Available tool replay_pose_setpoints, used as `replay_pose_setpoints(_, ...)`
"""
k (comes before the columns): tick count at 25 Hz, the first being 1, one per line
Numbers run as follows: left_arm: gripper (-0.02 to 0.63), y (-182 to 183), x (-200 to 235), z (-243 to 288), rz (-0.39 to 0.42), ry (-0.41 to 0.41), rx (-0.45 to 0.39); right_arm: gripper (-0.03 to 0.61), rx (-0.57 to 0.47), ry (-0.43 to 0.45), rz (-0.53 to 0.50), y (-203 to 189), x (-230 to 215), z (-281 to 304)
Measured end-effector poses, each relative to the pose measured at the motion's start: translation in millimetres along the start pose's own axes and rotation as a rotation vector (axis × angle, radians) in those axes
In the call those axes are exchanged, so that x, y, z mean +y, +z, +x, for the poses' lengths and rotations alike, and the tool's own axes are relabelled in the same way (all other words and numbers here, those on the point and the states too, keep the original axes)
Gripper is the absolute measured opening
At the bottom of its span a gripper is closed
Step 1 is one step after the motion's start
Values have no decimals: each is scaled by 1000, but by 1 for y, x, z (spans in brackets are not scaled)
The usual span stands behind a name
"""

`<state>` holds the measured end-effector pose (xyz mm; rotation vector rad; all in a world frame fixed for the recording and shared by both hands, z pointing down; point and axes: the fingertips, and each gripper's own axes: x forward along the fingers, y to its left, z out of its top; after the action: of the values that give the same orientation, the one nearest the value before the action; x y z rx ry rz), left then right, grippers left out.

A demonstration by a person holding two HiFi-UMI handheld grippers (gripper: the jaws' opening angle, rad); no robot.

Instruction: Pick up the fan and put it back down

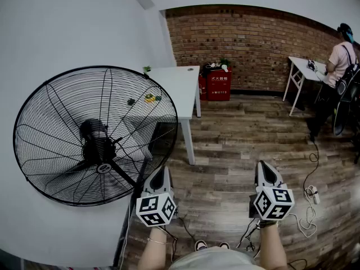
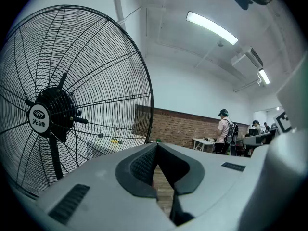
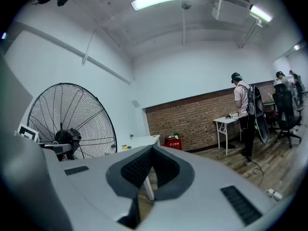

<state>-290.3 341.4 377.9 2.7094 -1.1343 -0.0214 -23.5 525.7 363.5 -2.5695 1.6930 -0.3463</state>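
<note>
The fan (image 1: 95, 136) stands at the left against the white wall (image 1: 67, 27), outside both pairs of jaws. In the left gripper view the fan (image 2: 72, 100) fills the space to the left of the jaws, near them but not touching. In the right gripper view the fan (image 3: 72, 124) sits further off to the left, well apart from that gripper.

The left gripper (image 1: 161, 171) (image 2: 156, 146) has its 2 jaws clenched tip to tip with nothing between them. The right gripper (image 1: 263, 166) (image 3: 152, 148) is the same, tips pressed together and empty. Both hang over the wooden floor (image 1: 236, 151), jaws pointing forward into the room.

The fan's round wire cage stands upright on edge, a flat disc with its badged hub (image 2: 39, 121) facing the left gripper. The hub axis points away from the wall and out into the room.

A white table (image 1: 180, 86) stands just behind the fan, with a few small green and yellow items (image 1: 149, 98) on top. Against the brick wall (image 1: 253, 44) sits 1 red box (image 1: 218, 88); whether anything is inside cannot be told, but a small green plant (image 1: 224, 63) and some dark things rest on it. A person (image 1: 340, 61) stands at a second white table (image 1: 301, 66) at the far right
</note>
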Motion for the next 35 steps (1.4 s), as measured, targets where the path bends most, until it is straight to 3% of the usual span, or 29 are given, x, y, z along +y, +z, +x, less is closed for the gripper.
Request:
replay_pose_setpoints(13,11,-14,8,7,-16,-15,8,2,7,-33,17,-13,-1,12)
replay_pose_setpoints(21,12,-16,8,20,-11,-41,10,3,-5,-70,-33,-14,-4,15)
replay_pose_setpoints(23,12,-20,6,22,-9,-50,14,62,-10,-67,-32,-16,-5,15)
replay_pose_setpoints(35,11,-27,6,42,9,-114,34,189,-35,-116,-47,-15,-2,24)
